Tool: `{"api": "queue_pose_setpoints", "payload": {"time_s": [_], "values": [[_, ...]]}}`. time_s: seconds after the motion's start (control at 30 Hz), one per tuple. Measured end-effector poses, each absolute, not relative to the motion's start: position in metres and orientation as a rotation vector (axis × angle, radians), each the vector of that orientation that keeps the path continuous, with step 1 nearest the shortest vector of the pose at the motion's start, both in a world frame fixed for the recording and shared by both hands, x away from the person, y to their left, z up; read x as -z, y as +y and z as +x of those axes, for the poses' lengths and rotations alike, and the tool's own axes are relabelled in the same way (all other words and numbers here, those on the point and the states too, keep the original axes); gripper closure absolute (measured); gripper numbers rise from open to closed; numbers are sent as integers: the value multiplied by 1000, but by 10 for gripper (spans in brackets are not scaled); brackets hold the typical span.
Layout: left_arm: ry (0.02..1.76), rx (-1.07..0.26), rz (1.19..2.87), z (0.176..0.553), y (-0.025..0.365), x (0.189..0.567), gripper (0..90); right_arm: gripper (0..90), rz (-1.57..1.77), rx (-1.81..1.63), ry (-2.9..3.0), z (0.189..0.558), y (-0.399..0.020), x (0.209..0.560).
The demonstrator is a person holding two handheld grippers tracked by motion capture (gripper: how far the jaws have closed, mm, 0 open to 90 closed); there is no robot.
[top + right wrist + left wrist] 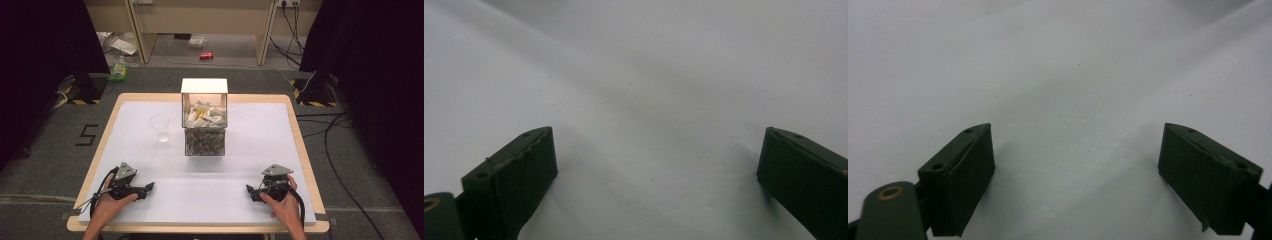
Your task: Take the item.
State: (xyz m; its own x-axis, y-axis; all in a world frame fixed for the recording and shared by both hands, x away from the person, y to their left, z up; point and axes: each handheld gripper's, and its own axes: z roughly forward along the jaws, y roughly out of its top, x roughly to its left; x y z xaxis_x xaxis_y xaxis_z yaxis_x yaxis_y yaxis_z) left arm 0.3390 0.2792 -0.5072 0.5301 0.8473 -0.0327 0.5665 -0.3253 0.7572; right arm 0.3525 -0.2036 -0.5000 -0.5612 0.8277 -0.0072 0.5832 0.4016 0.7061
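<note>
My left gripper (148, 189) and right gripper (249, 191) resting low on the white counter (210, 195), both spread wide with nothing between—clear cup (160, 128) and box of packets (204, 119) well ahead, untouched.

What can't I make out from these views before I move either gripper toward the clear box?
- Contents of the clear plastic box with a white lid, high view: pale packets above, a speckled layer below, too small to identify.
- Clear plastic cup, high view: too faint to tell whether it holds anything.
- Left gripper and right gripper, gripper views: open jaws over the white table mat; box and cup lie outside those frames.
</note>
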Motion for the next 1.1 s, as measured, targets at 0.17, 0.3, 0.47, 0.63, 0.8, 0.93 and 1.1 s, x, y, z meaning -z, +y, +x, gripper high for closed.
{"api": "queue_pose_setpoints", "payload": {"time_s": [0.17, 0.3, 0.47, 0.63, 0.8, 0.93, 1.1], "values": [[1144, -484, 2029, 339, 279, 507, 146, 27, 1218, -947, 2310, 353, -203, 500], [1140, -488, 2034, 339, 279, 507, 143, 27, 1216, -947, 2310, 353, -204, 500], [1129, -496, 2030, 338, 278, 507, 150, 27, 1215, -947, 2310, 353, -204, 500], [1130, -494, 1997, 337, 280, 504, 160, 27, 1214, -947, 2309, 352, -203, 500], [1115, -495, 1971, 336, 279, 498, 164, 27, 1214, -947, 2309, 352, -203, 500], [1085, -500, 1942, 333, 276, 488, 173, 27, 1214, -946, 2309, 352, -203, 500], [1044, -492, 1914, 333, 272, 478, 190, 27, 1214, -945, 2310, 352, -203, 500]]}}
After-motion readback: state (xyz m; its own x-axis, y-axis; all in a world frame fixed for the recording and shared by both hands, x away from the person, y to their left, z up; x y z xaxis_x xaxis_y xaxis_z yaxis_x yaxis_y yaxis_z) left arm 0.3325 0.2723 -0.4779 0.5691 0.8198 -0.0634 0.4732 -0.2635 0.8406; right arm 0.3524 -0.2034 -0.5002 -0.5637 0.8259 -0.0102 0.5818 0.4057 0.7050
